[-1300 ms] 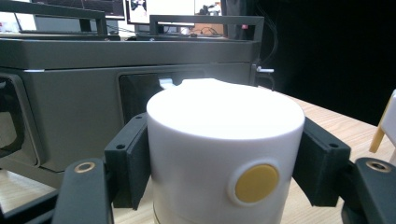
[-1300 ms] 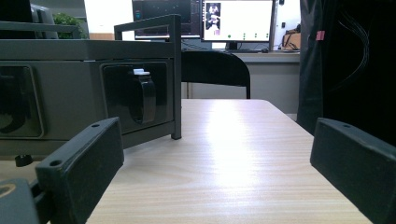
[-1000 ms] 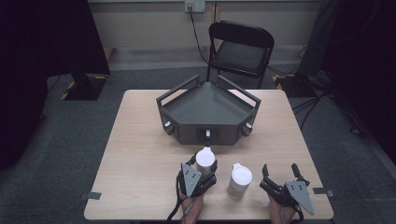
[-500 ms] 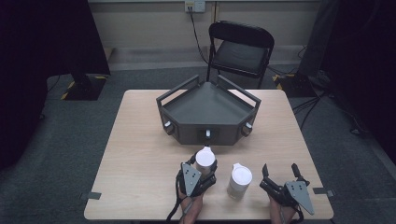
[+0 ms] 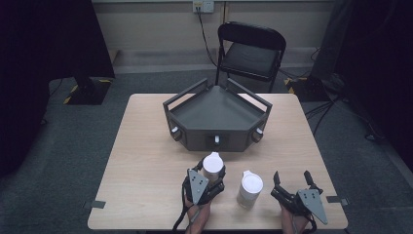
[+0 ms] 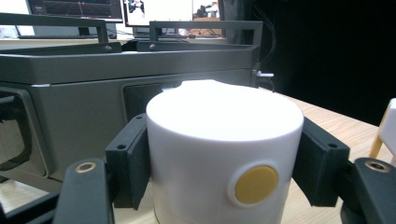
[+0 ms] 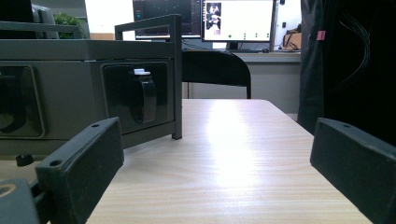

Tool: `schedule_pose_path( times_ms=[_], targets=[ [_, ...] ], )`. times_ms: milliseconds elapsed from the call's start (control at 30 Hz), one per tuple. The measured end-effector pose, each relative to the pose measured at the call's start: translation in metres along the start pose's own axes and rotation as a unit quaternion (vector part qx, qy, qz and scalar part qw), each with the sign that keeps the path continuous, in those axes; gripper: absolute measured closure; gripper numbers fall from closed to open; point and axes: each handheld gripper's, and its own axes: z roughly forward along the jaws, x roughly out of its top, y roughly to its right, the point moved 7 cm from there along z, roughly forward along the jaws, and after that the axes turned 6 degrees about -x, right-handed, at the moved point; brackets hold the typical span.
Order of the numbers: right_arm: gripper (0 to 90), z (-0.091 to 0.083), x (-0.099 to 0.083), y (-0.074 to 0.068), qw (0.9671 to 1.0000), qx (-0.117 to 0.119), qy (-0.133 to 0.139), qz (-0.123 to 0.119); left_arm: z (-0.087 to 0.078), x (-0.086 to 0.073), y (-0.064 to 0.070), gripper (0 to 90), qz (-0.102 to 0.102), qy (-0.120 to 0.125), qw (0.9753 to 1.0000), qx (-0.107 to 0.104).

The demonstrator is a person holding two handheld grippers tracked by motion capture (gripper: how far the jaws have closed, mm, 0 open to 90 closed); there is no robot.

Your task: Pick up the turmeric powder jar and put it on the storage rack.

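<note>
Nothing has shifted over the last second: the white cup (image 6: 223,154) sits as before, clamped between the jaws of the left gripper (image 5: 207,183), just in front of the grey tray (image 5: 216,114) on the desk (image 5: 141,161). Gripped round its sides, it seems ready to lift. Farther from the tray, a second cup (image 5: 250,189) stands beside the right gripper (image 5: 292,184), whose jaws are apart and empty.
</note>
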Motion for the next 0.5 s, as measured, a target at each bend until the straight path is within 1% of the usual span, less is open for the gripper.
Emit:
schedule_pose_path(
  times_ms=[267,300,367,400,433,500],
  targets=[
    [1.4,0.0,0.0,0.0,1.0,0.0,0.0,0.0,-0.003,0.004,-0.004,30.4,0.003,0.005,1.0,0.0],
    [1.4,0.0,0.0,0.0,1.0,0.0,0.0,0.0,-0.003,0.004,-0.004,30.4,0.009,0.005,0.9999,0.001],
    [1.4,0.0,0.0,0.0,1.0,0.0,0.0,0.0,-0.004,0.006,-0.001,30.4,0.031,0.004,0.9995,0.007],
    [1.4,0.0,0.0,0.0,1.0,0.0,0.0,0.0,-0.005,0.007,-0.001,30.4,0.032,0.004,0.9994,0.006],
    [1.4,0.0,0.0,0.0,1.0,0.0,0.0,0.0,-0.005,0.009,-0.003,30.4,0.025,0.006,0.9997,0.004],
    [1.4,0.0,0.0,0.0,1.0,0.0,0.0,0.0,-0.005,0.011,-0.003,30.4,0.026,0.008,0.9996,0.005]
  ],
)
